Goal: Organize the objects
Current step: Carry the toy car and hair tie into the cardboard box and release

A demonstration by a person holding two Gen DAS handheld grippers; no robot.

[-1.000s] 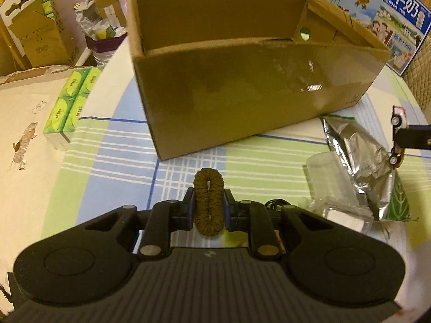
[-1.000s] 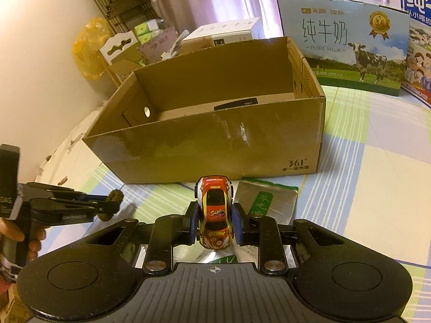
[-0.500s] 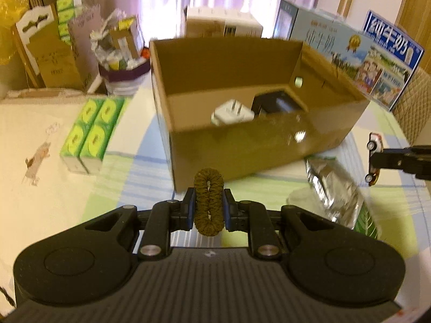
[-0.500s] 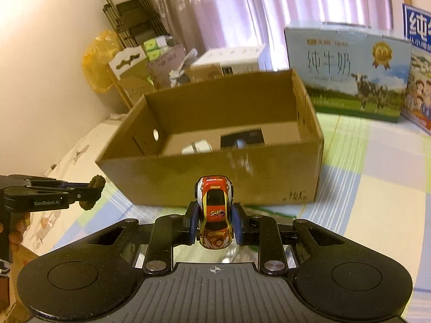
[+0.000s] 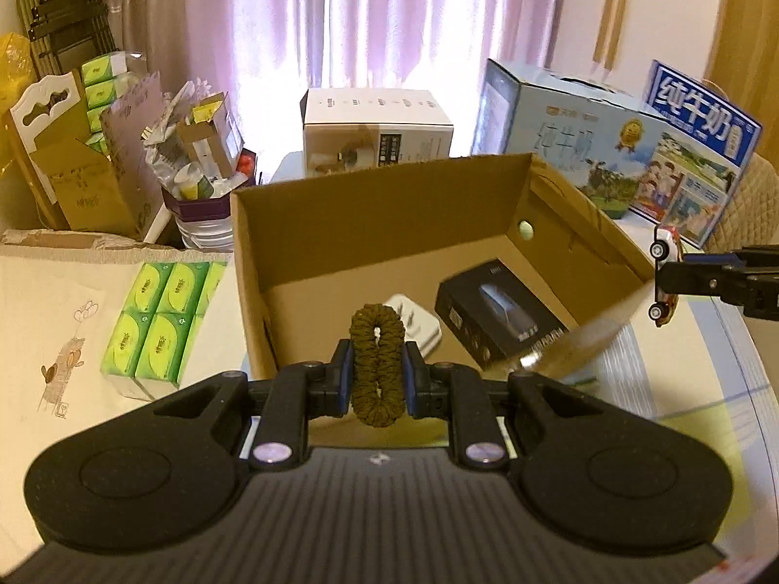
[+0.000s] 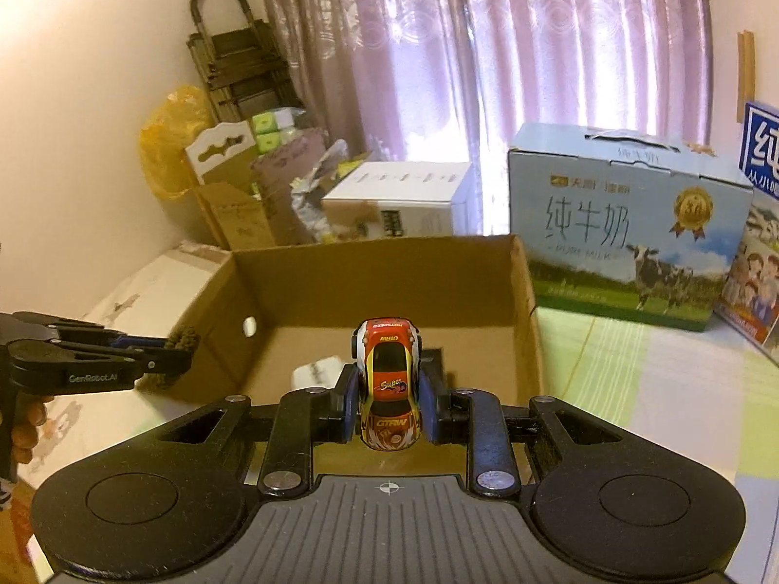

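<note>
left gripper (image 5: pixel 377 372) clamped on a hair tie (image 5: pixel 377 365), right gripper (image 6: pixel 387 401) gripping a toy car (image 6: pixel 389 384), both up over the open box (image 5: pixel 380 204)

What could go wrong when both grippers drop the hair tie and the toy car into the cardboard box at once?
1. The left gripper and right gripper both hang near the cardboard box; lowering together, they might collide.
2. The toy car is pinched nose-down and could land on the black box or white plug already inside, then roll.
3. The brown hair tie is soft and may cling to a pad on release.
</note>
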